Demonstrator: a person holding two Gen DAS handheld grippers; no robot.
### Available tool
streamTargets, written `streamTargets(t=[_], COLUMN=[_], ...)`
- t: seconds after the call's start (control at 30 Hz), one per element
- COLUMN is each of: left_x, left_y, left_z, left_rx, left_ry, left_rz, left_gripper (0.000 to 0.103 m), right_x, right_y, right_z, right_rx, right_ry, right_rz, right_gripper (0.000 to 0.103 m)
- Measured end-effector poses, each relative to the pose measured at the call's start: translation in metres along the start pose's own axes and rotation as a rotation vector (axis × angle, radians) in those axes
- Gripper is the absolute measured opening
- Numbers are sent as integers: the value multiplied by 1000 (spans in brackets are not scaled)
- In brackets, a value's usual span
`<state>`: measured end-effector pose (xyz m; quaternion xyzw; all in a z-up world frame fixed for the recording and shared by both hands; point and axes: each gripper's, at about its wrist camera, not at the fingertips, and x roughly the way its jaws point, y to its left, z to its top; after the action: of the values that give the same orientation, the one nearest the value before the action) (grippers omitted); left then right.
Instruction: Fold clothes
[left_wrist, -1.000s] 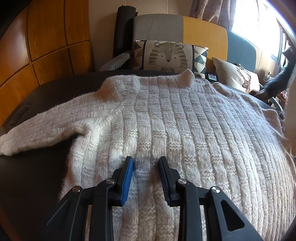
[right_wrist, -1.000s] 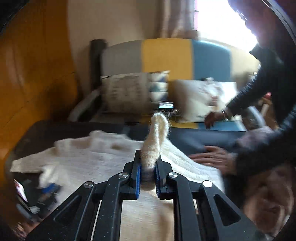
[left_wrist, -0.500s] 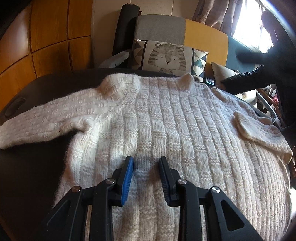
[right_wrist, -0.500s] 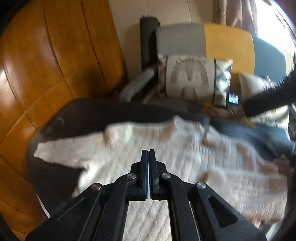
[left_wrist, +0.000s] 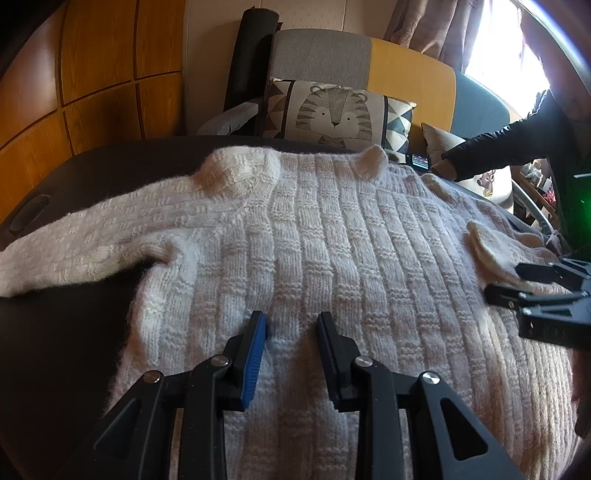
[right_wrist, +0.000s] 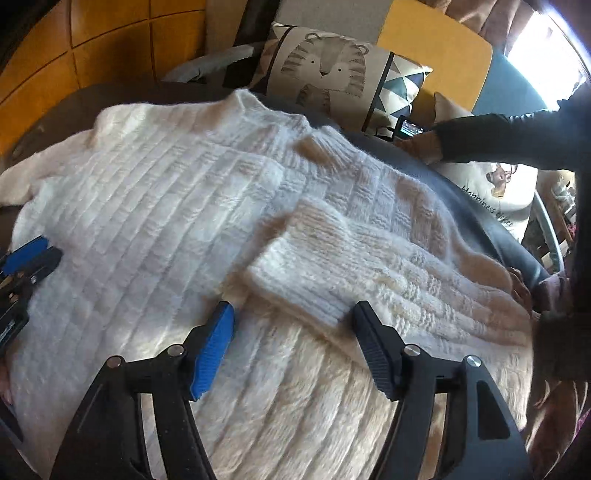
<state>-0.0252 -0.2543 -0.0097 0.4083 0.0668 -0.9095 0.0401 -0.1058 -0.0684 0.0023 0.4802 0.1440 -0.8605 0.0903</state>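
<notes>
A cream knitted sweater (left_wrist: 332, 236) lies spread flat on a dark table (left_wrist: 66, 332); it also fills the right wrist view (right_wrist: 155, 206). Its left sleeve (left_wrist: 74, 251) stretches out to the left. Its right sleeve (right_wrist: 332, 273) lies folded across the body, cuff toward the middle. My left gripper (left_wrist: 290, 332) is open, low over the sweater's lower body, holding nothing. My right gripper (right_wrist: 295, 317) is open wide, just in front of the folded sleeve's cuff; it also shows at the right edge of the left wrist view (left_wrist: 517, 284).
Behind the table stands a sofa with a tiger cushion (left_wrist: 332, 114) and a second cushion (right_wrist: 491, 192). Another person's dark-sleeved arm (left_wrist: 498, 151) reaches to a small device (left_wrist: 419, 161) at the table's far right. A hand (right_wrist: 521, 288) rests at the sweater's right edge.
My right gripper let go of the sleeve, which now lies folded across the sweater's body, and has opened wide just behind the cuff. My left gripper stayed open in place.
</notes>
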Motion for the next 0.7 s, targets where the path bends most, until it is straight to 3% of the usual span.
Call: streamTargets(t=[0.17, 0.2, 0.3, 0.43, 0.7], left_x=[0, 1, 1, 1, 1], left_y=[0, 0, 1, 1, 1], left_z=[1, 0, 0, 0, 0], left_rx=[6, 5, 4, 1, 1], left_ry=[0, 0, 0, -1, -2], left_rz=[6, 6, 3, -1, 0], left_gripper=[29, 29, 29, 29, 29], right_x=[5, 6, 3, -2, -43], right_y=[-7, -7, -7, -6, 2], right_z=[5, 6, 8, 11, 45], right_rx=[-24, -21, -31, -15, 23], right_ry=[-15, -17, -49, -65, -244], right_rz=[-17, -17, -63, -91, -119], right_gripper=[68, 62, 18, 7, 7])
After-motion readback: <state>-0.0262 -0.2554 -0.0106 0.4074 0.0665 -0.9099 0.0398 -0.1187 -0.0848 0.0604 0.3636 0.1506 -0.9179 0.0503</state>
